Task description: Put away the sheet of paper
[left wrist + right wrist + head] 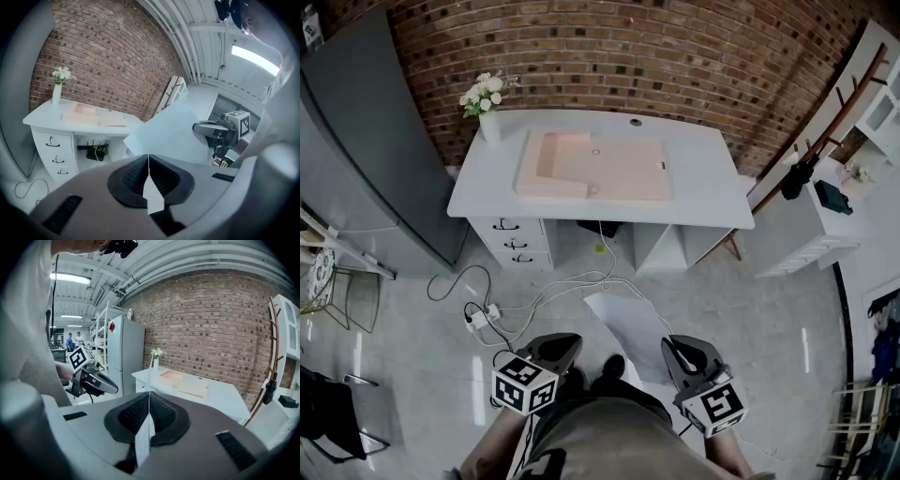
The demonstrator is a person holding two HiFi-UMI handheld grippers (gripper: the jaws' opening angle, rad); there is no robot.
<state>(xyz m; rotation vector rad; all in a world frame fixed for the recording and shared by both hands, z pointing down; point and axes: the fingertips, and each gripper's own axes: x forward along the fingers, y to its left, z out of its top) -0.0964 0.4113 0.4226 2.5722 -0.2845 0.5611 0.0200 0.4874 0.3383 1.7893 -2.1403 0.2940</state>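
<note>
Left gripper (148, 165) and right gripper (149, 409) are each clamped on an opposite edge of the sheet of paper (630, 323). The sheet is held stretched between them above the floor, well apart from the desk (703, 192). Its span runs left to right across the person, and the desk lies straight ahead with neither gripper clearly nearer. The pink item (595, 167) on the desk is probably an open folder (too small to confirm) and is judged the destination, so both grippers should carry forward together.
</note>
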